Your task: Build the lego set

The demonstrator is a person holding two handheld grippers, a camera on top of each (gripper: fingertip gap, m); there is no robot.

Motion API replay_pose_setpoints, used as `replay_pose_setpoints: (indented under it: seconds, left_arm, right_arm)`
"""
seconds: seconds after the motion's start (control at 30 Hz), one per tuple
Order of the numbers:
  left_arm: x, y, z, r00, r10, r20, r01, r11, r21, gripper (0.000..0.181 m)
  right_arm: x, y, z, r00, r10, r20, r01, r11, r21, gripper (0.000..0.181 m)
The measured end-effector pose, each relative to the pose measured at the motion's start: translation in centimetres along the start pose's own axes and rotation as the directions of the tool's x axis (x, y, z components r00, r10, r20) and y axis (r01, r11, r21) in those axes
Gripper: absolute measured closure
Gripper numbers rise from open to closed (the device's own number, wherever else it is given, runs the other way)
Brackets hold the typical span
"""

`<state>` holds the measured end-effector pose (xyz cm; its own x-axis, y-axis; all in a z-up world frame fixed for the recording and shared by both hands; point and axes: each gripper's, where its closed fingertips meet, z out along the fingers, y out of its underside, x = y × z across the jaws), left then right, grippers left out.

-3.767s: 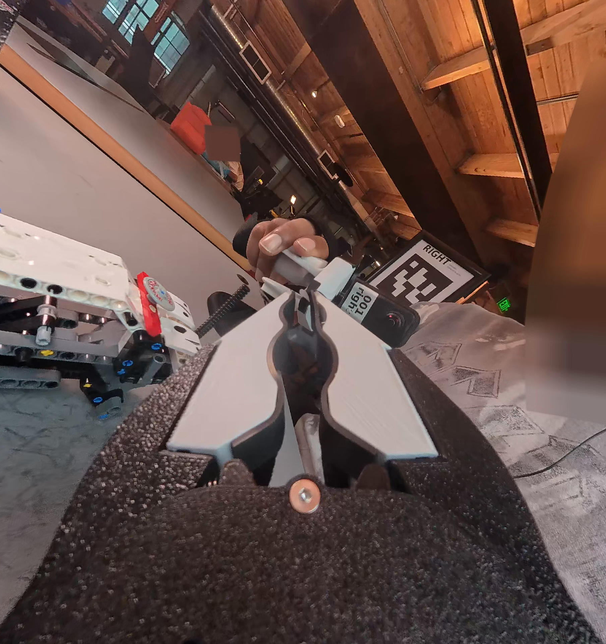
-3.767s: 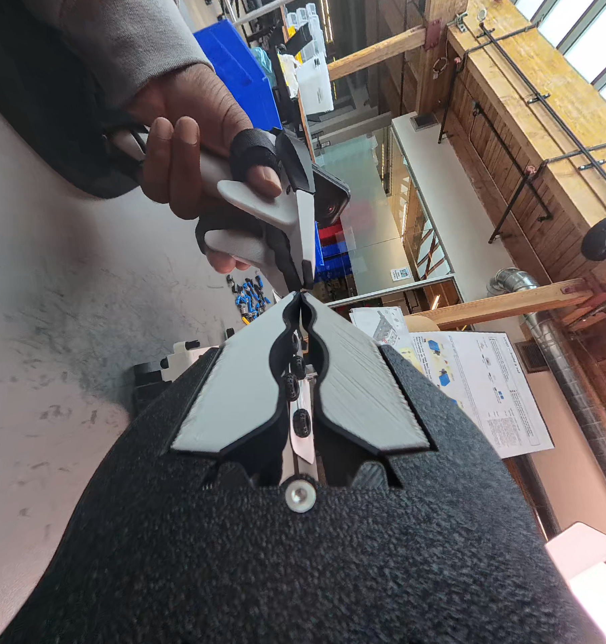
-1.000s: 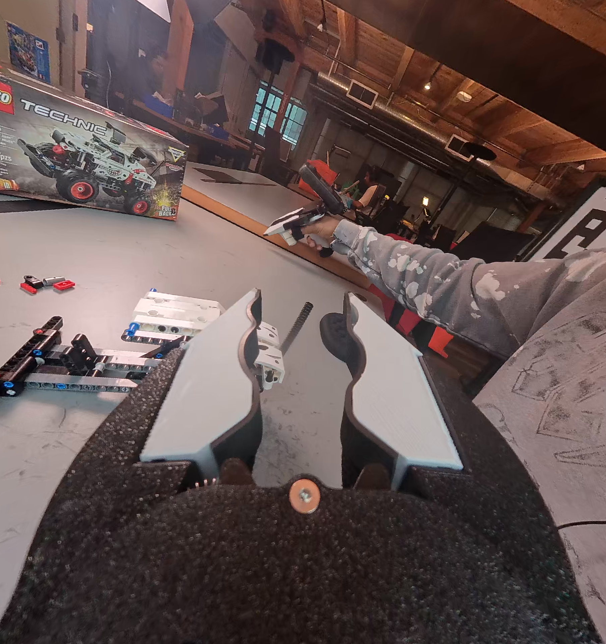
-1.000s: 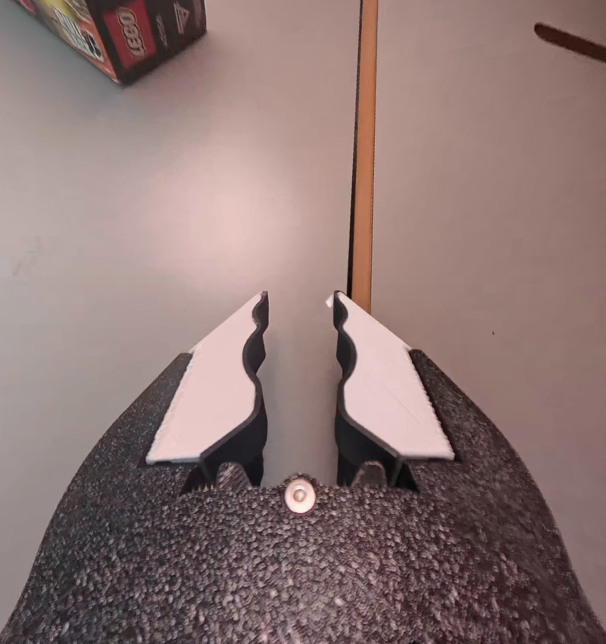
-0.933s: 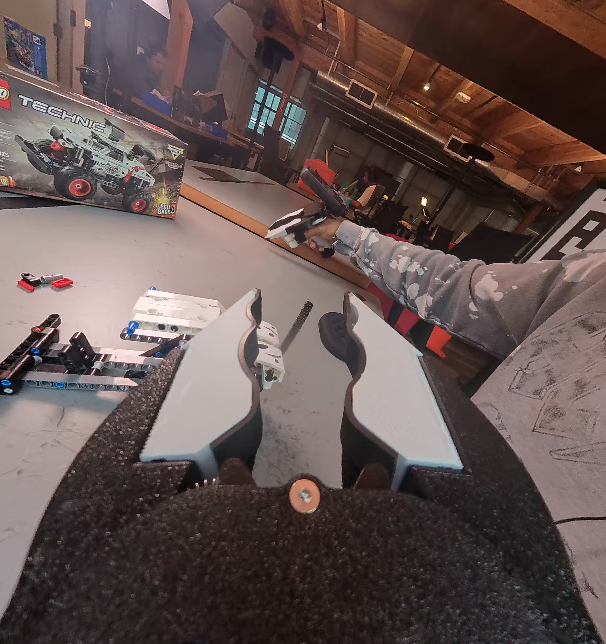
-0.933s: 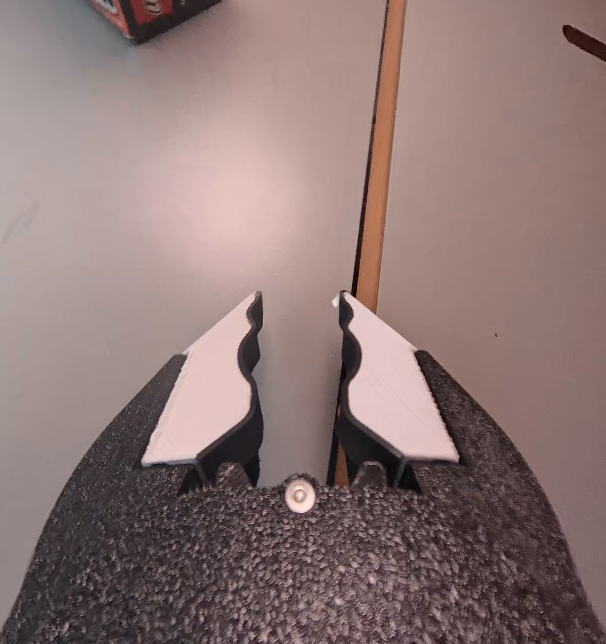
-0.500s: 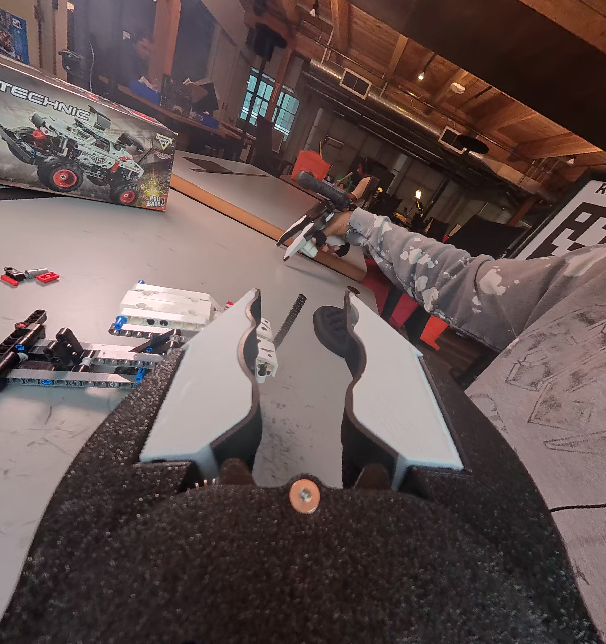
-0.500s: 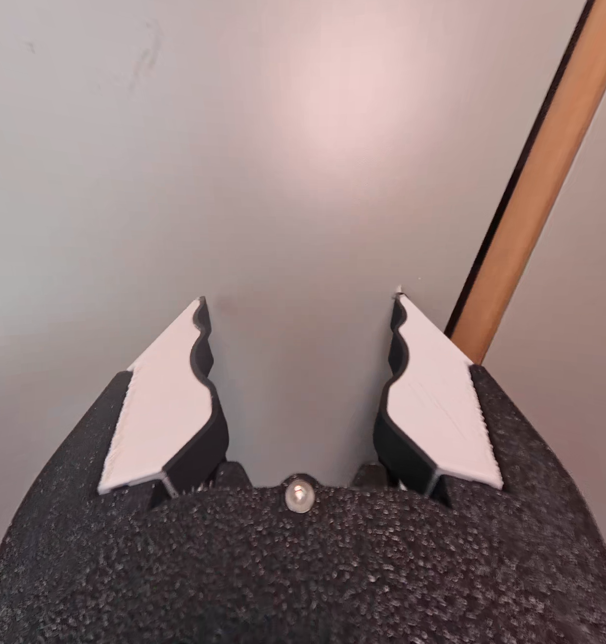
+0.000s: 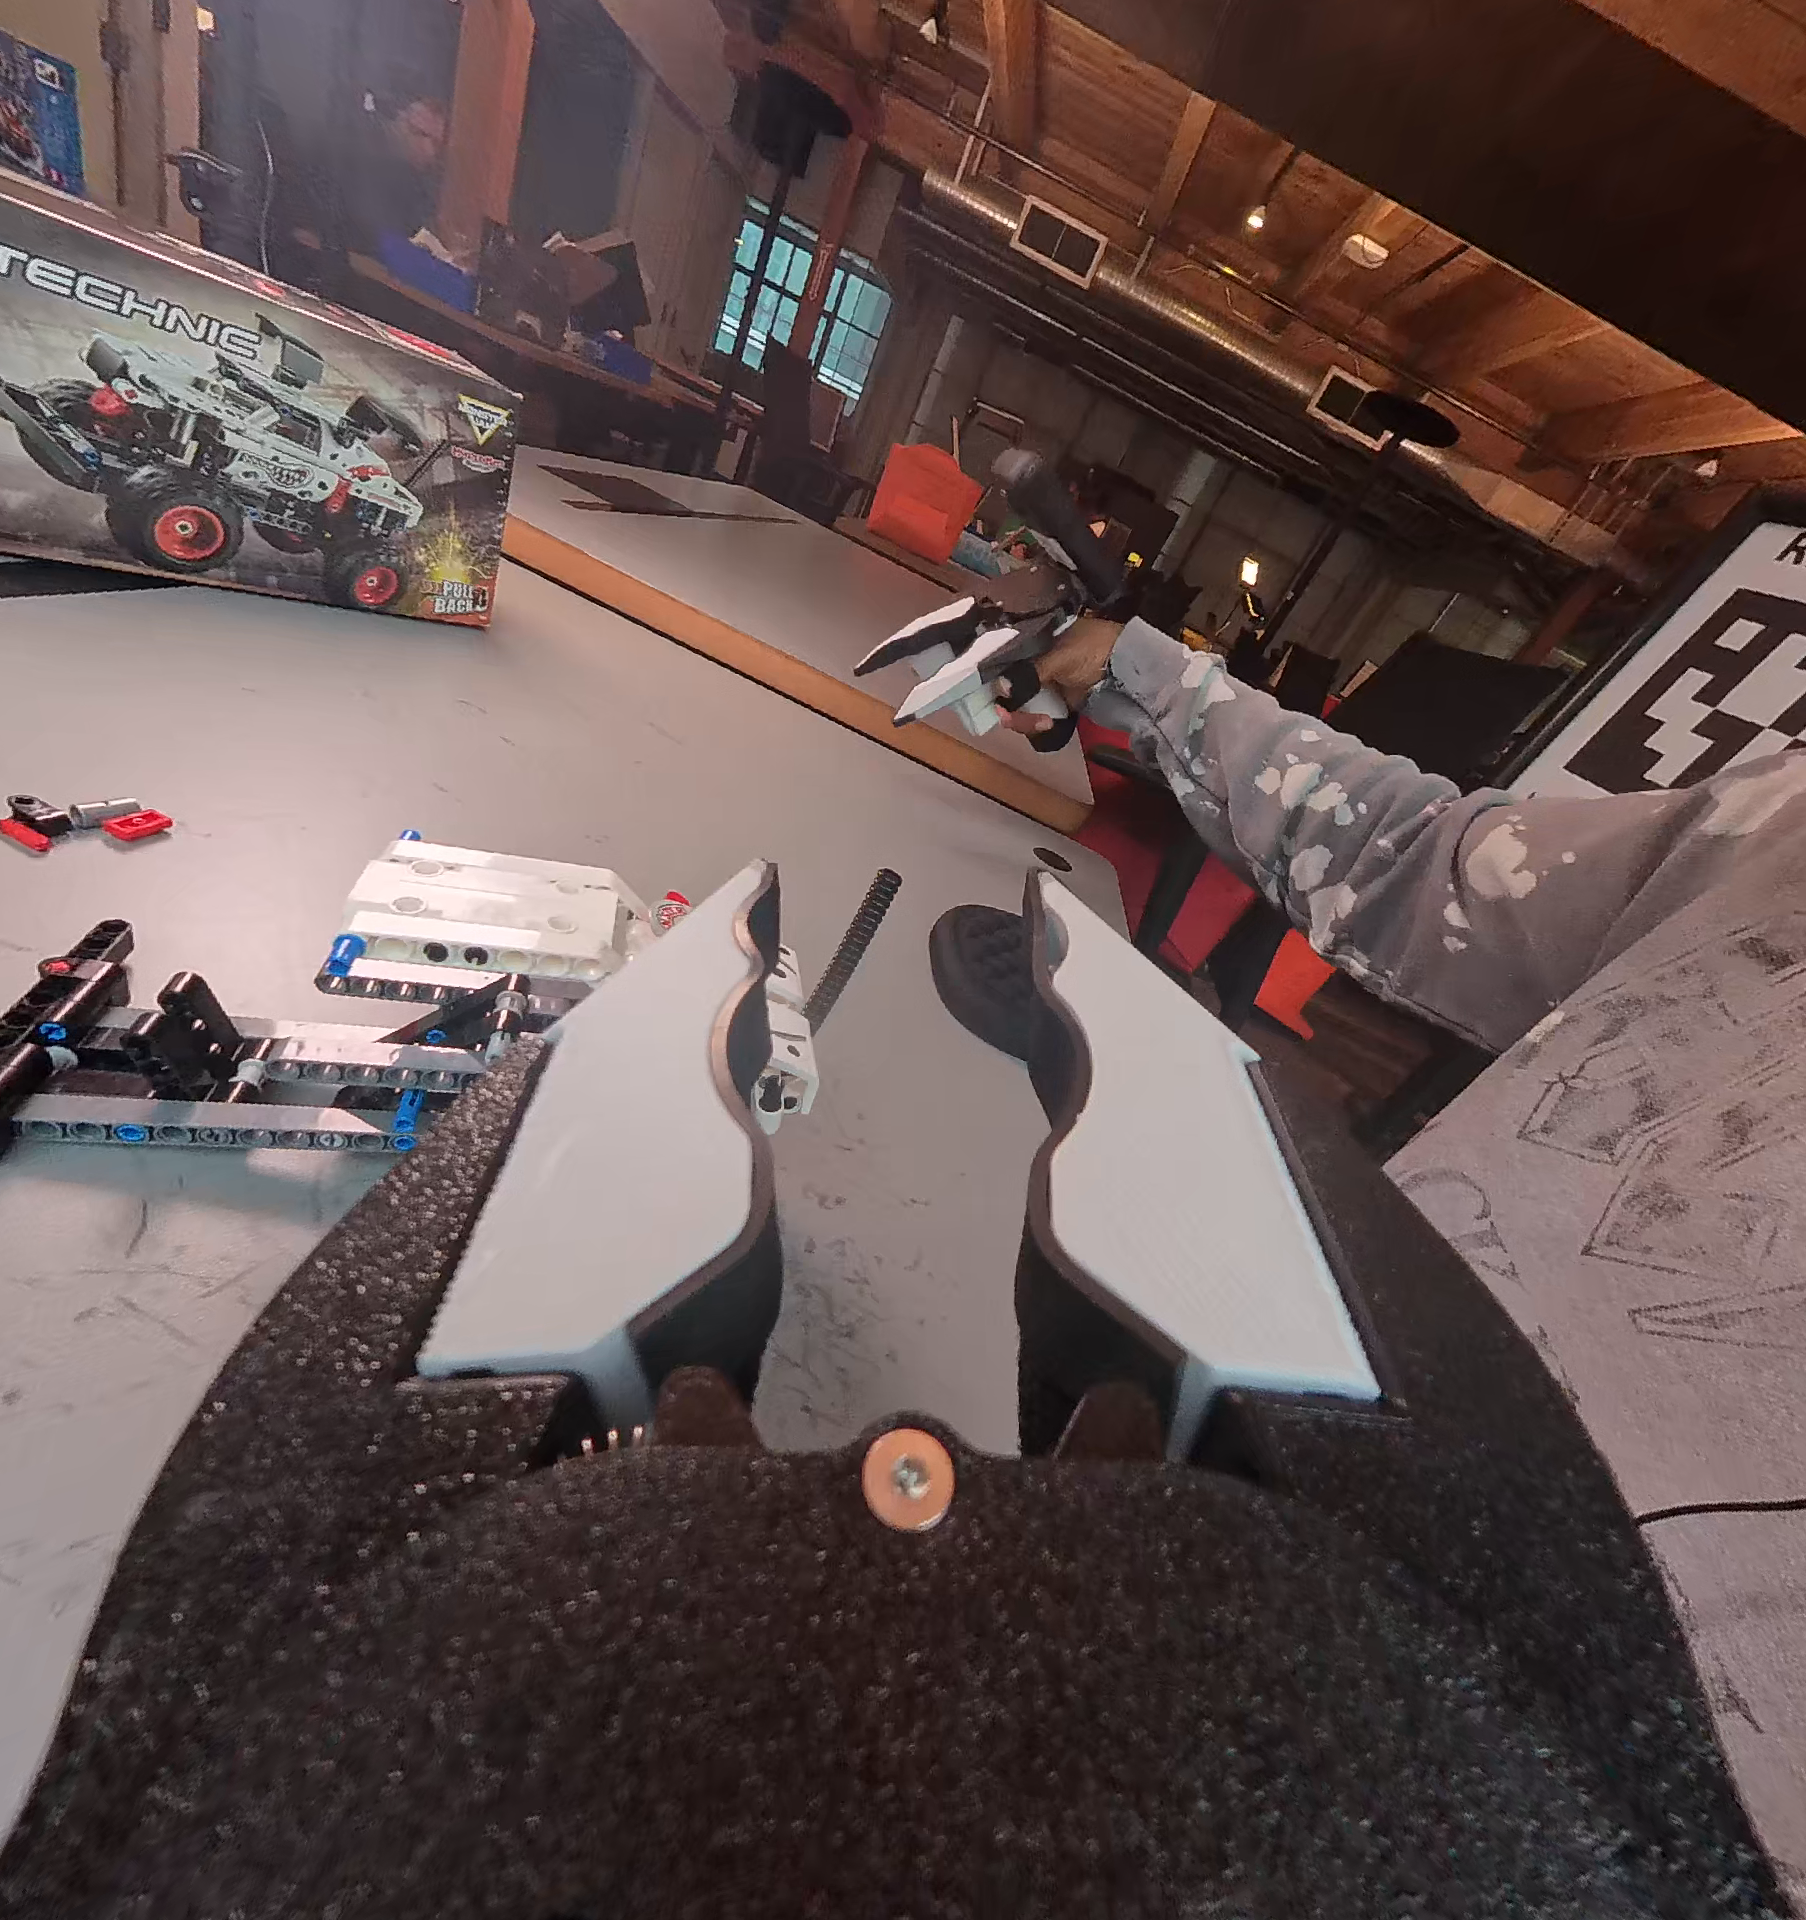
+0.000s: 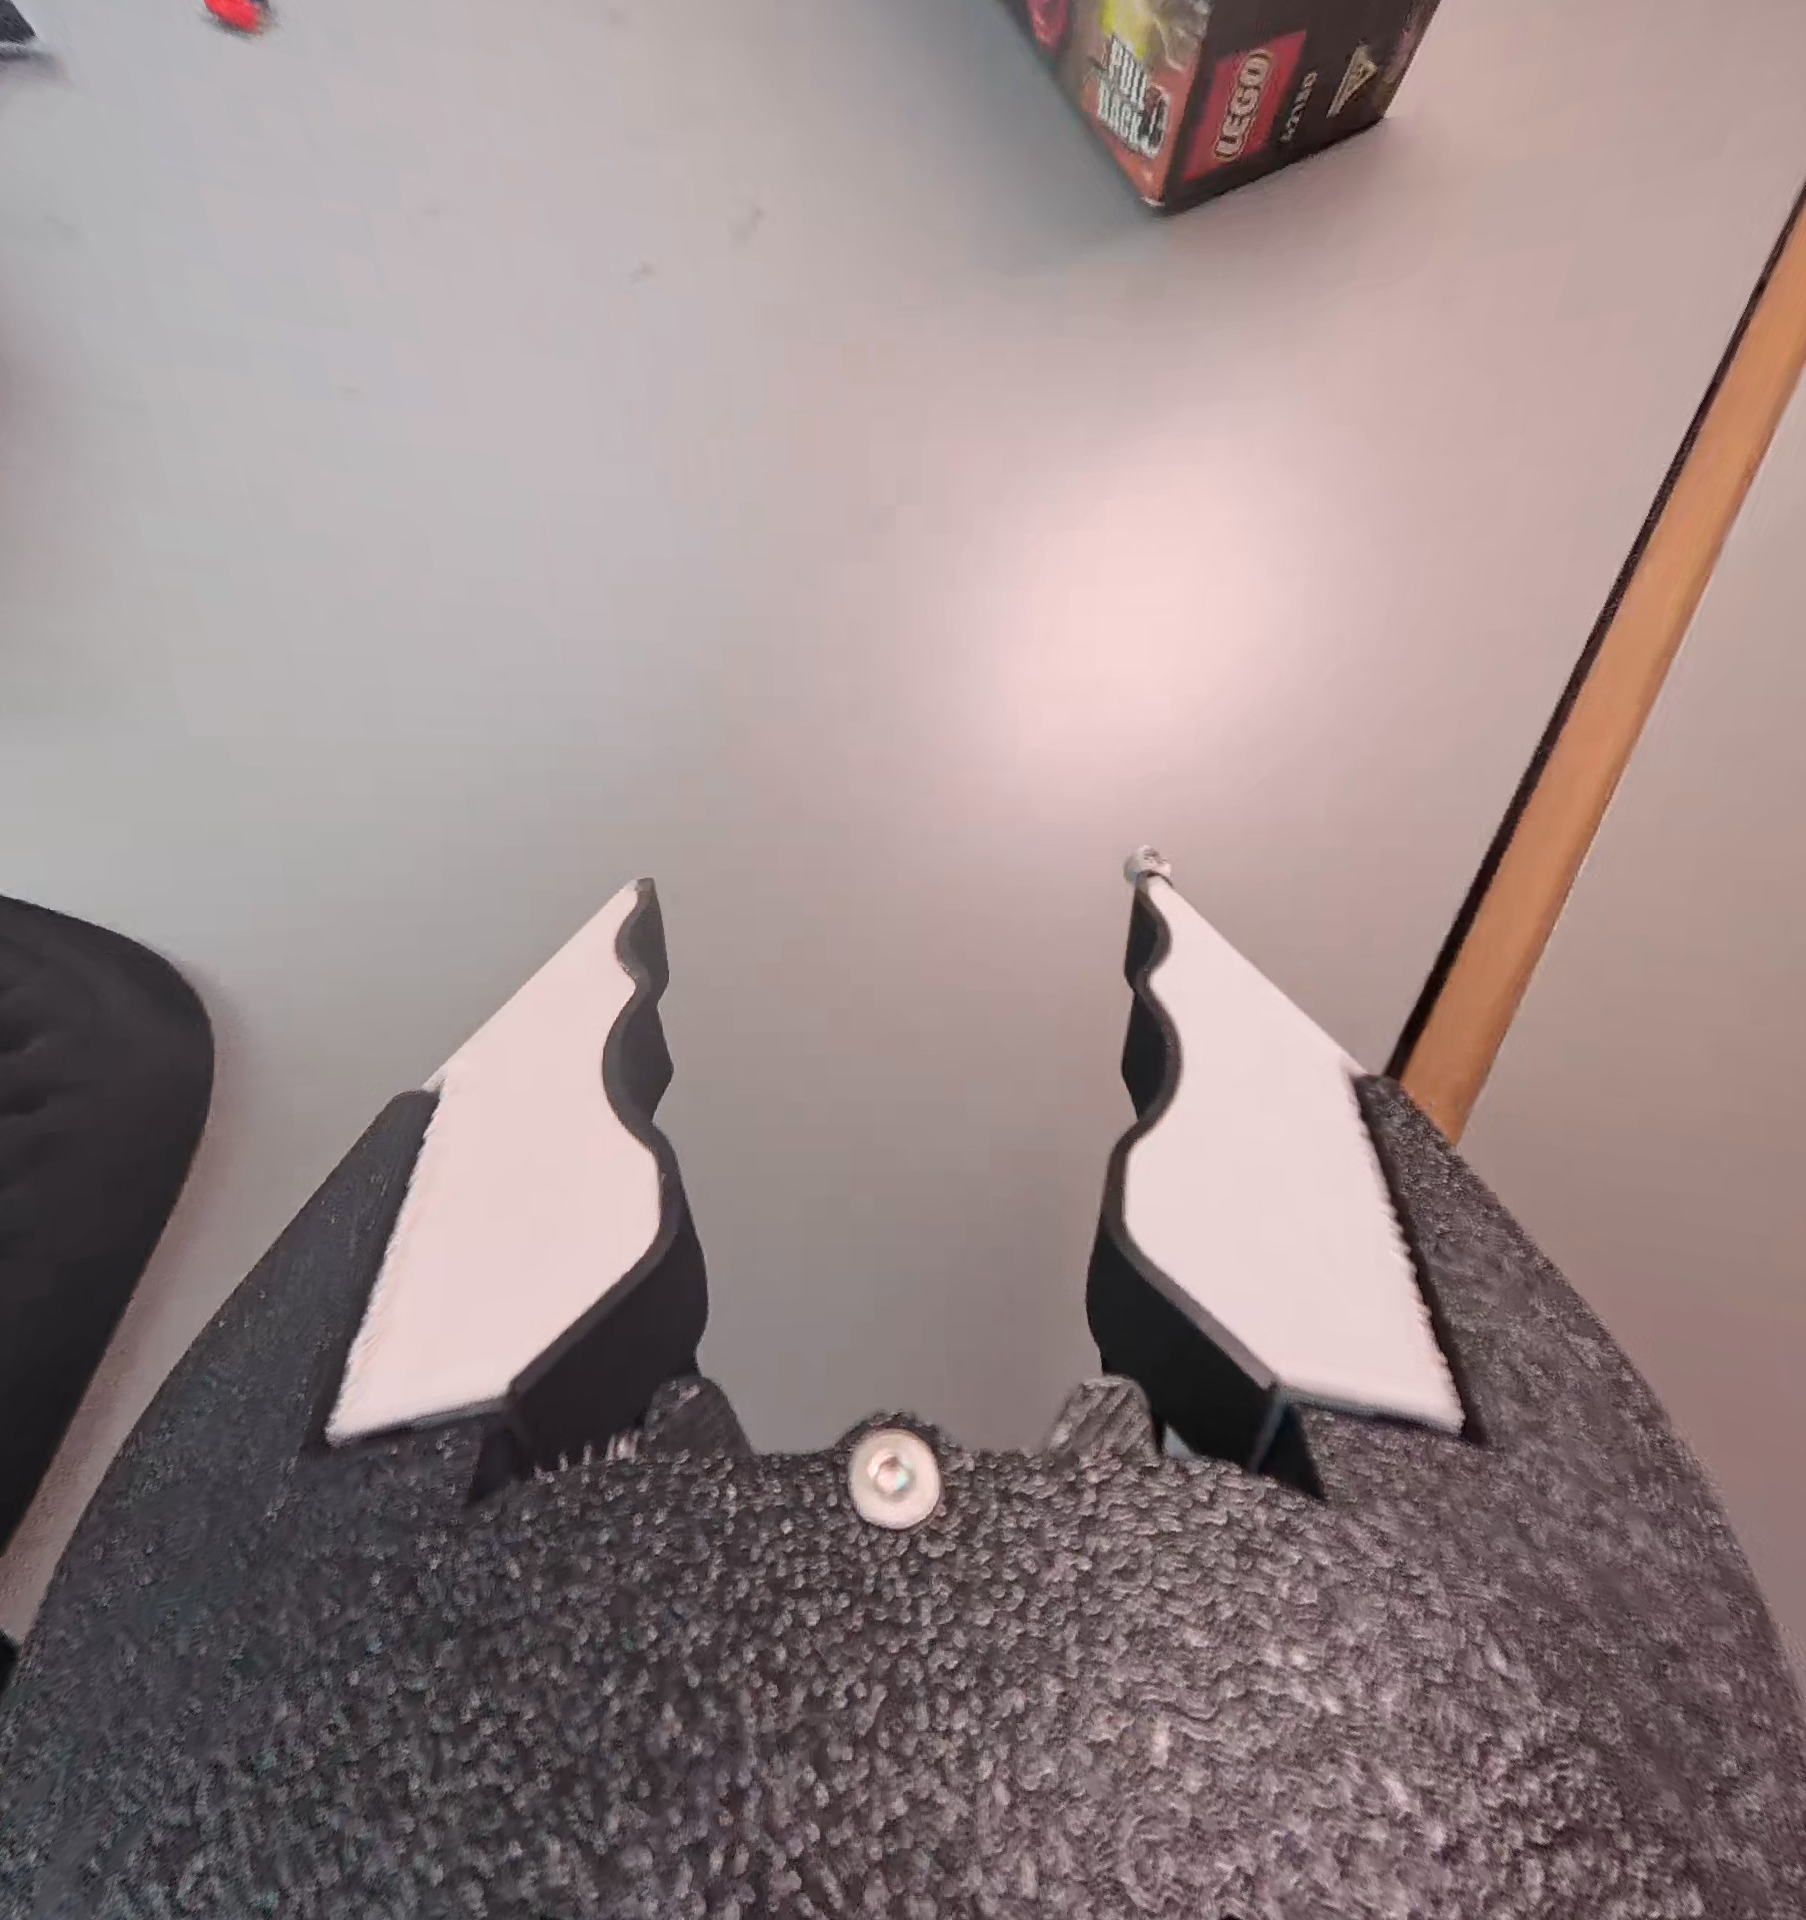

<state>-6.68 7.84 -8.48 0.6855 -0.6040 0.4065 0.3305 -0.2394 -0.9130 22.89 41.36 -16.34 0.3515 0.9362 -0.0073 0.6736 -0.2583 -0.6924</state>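
Note:
In the left wrist view my left gripper (image 9: pixel 899 883) is open and empty, low over the grey table. A part-built lego chassis (image 9: pixel 203 1070) of black and grey beams with a white block (image 9: pixel 483 914) lies just left of it. A black ribbed rod (image 9: pixel 857 945) and a black tyre (image 9: pixel 982 966) lie ahead between the fingers. My right gripper (image 10: pixel 894 883) is open and empty above bare table; it also shows in the left wrist view (image 9: pixel 940 665), held up at arm's length.
The lego set box (image 9: pixel 213 436) stands at the back left, its corner in the right wrist view (image 10: pixel 1242 94). Small red and grey loose parts (image 9: pixel 83 816) lie far left. A wooden table edge (image 10: pixel 1605 665) runs along the right. A black tyre (image 10: pixel 57 1091) sits at that view's left edge. About 45 centimetres separates my left fingertips from my right.
Both grippers were shut and close together 3.8 s ago; both are open now. The right gripper moved far out over the table, opened wider and swung left, bringing the box corner into view.

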Motion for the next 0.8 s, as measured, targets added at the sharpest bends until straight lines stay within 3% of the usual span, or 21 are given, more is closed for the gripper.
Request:
replay_pose_setpoints:
  seconds: [0.13, 0.27, 0.33, 0.4, 0.43, 0.5, 0.53, 0.67, 0.8]
  left_arm:
    - [0.1, 0.1, 0.1, 1.0, 0.001, -0.001, -0.001, 1.0, -0.006, 0.136]
    - [0.1, 0.3, 0.2, 1.0, 0.006, 0.001, -0.006, 1.0, -0.013, 0.136]
    - [0.1, 0.3, 0.1, 1.0, 0.003, 0.002, -0.003, 1.0, -0.01, 0.136]
    - [0.1, 0.2, -0.1, 1.0, -0.002, 0.003, 0.002, 1.0, -0.003, 0.136]
    - [0.0, 0.1, -0.1, 1.0, -0.005, 0.002, 0.005, 1.0, 0.0, 0.136]
    - [0.0, 0.1, -0.1, 1.0, -0.011, -0.001, 0.011, 1.0, 0.001, 0.136]
    - [0.0, 0.2, -0.1, 1.0, -0.011, -0.003, 0.011, 1.0, -0.001, 0.136]
    - [0.2, 0.5, 0.2, 1.0, -0.005, -0.011, 0.005, 1.0, -0.02, 0.138]
    - [0.6, 0.6, 0.9, 1.0, 0.025, -0.017, -0.026, 0.999, -0.044, 0.146]
  right_arm:
    - [1.7, 3.7, 1.5, 0.993, -0.07, -0.091, 0.051, 0.979, -0.197, 0.098]
    - [3.1, 6.5, 3.0, 0.991, 0.037, -0.125, -0.075, 0.949, -0.308, 0.088]
    - [2.7, 6.3, 3.3, 0.988, 0.125, -0.09, -0.145, 0.948, -0.284, 0.083]
    - [1.9, 6.2, 3.2, 0.992, 0.114, -0.046, -0.123, 0.953, -0.276, 0.083]
    - [1.0, 6.1, 3.0, 0.994, 0.114, 0.002, -0.109, 0.956, -0.274, 0.091]
    - [-2.3, 5.4, 2.3, 0.974, 0.142, 0.179, -0.094, 0.963, -0.252, 0.126]
    - [-3.4, 4.8, 2.0, 0.965, 0.126, 0.229, -0.074, 0.973, -0.22, 0.135]
    - [-6.2, 1.9, 1.2, 0.96, -0.017, 0.28, 0.036, 0.997, -0.062, 0.148]
    - [-11.8, -2.9, 0.9, 0.93, -0.234, 0.283, 0.199, 0.969, 0.146, 0.144]
